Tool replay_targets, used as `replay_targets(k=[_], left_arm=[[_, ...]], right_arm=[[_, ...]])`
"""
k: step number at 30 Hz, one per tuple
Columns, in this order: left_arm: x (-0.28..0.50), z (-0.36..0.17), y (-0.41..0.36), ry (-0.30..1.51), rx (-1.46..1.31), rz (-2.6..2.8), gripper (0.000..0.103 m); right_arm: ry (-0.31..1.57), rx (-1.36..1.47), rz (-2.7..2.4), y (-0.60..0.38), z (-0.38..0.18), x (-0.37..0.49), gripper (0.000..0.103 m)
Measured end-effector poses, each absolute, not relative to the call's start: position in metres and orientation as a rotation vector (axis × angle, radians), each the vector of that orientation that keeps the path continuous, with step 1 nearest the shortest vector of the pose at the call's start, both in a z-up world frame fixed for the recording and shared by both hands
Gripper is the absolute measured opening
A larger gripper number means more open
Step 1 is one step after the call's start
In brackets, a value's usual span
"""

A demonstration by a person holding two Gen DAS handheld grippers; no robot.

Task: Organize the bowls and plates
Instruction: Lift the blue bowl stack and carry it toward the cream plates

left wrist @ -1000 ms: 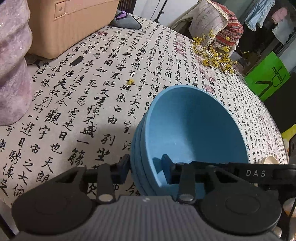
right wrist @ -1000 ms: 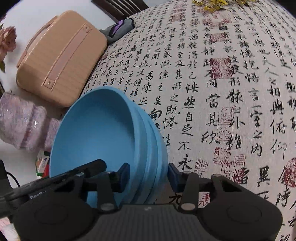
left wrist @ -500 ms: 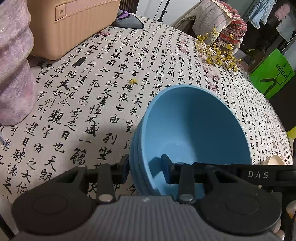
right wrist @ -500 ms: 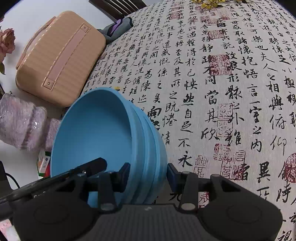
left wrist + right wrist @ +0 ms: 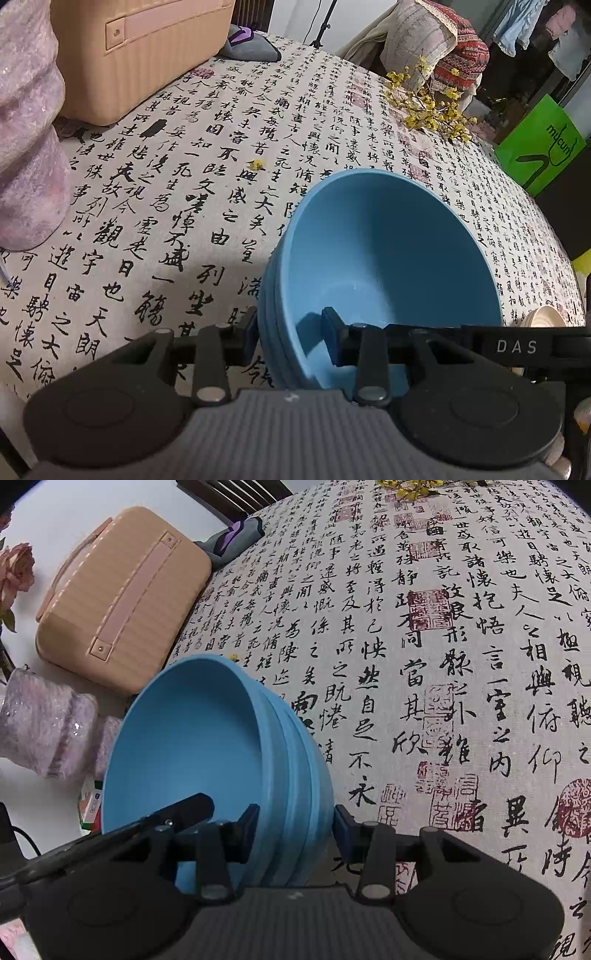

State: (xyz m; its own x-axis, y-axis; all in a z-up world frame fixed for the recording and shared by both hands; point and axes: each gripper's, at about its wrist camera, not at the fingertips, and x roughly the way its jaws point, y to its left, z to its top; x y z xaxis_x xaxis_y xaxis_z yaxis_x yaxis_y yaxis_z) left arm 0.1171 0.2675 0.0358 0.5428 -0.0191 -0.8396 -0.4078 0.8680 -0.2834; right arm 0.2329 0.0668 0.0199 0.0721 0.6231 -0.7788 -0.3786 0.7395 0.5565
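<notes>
A nested stack of blue bowls (image 5: 388, 258) is held over the round table with the calligraphy cloth (image 5: 166, 192). My left gripper (image 5: 291, 339) is shut on the stack's near-left rim, one finger outside and one inside the top bowl. In the right wrist view the same stack of blue bowls (image 5: 207, 753) is gripped at its right rim by my right gripper (image 5: 295, 827), also with one finger inside and one outside. Each view shows the opposite gripper's black bar reaching into the bowl. Whether the stack's base touches the cloth is hidden.
A tan ribbed case (image 5: 122, 598) lies at the table's far left edge with a grey and purple cloth (image 5: 251, 46) behind it. A pale purple vase (image 5: 26, 147) stands at the left. Yellow flower sprigs (image 5: 428, 107) lie far right, a small cream dish (image 5: 546, 317) at the right.
Both views have drifted slightly, so the bowls sit a touch further from the case. The grips on the stack are unchanged.
</notes>
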Motion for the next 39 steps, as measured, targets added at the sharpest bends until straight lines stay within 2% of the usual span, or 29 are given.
replay_targets(k=[39], left_arm=[[0.133, 0.053, 0.215, 0.955, -0.432, 0.194, 0.036]], right_arm=[[1.252, 0.265, 0.733, -0.012, 0.049, 0.224, 0.041]])
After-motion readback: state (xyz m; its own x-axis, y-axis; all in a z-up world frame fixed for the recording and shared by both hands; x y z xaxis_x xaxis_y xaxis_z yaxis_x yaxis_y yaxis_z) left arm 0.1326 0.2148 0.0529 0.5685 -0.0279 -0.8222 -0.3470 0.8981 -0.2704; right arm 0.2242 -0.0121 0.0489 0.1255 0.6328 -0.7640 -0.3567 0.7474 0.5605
